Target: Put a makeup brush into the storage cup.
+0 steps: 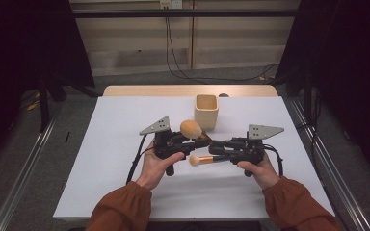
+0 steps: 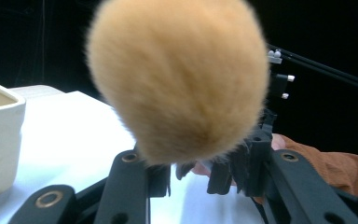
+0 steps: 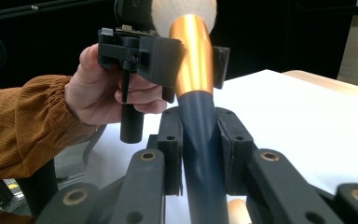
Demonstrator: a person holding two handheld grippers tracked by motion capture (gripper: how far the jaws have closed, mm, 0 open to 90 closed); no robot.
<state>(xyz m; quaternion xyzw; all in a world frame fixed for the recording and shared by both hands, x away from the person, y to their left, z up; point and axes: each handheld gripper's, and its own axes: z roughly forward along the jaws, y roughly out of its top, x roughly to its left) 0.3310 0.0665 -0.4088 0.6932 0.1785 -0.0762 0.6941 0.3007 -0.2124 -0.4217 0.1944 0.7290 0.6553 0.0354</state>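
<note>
Above the white bench (image 1: 125,183), the right tongs (image 3: 200,154) are clamping the dark handle of the makeup brush (image 3: 193,79) while the left tongs (image 1: 200,141) are closing on its gold collar, apparently handing it over toward the cream cup (image 1: 206,111) nearby.

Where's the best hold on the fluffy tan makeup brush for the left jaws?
On the makeup brush, the gold metal ferrule, from the bristle end: it is rigid, the head is soft, and the right gripper clamps the dark handle.
</note>
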